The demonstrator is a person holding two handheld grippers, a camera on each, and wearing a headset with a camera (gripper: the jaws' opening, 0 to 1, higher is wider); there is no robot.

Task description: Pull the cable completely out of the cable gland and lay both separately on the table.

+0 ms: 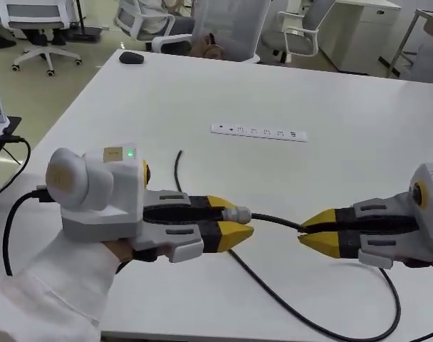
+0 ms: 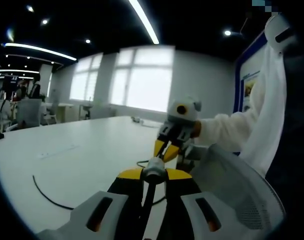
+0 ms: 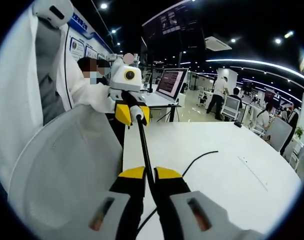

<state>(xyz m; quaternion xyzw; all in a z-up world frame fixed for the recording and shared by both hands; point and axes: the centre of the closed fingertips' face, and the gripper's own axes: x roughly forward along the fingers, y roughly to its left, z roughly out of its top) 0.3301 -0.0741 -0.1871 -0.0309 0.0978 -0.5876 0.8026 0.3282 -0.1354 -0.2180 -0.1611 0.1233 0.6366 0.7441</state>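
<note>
i have the left gripper [image 1: 239, 219] jaws clamped on the cable gland [image 1: 238, 211], the right gripper [image 1: 303, 234] jaws pinching the cable [image 1: 275, 221], not yet pulled out.

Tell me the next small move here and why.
Probably draw the right claw straight away from the left claw, keeping the left fixed. The left is shut on the cable gland, the right on the cable just beyond it, and the cable runs straight into the gland, not yet out.

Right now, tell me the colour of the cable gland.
The cable gland is whitish grey; head view shows it best.
</note>
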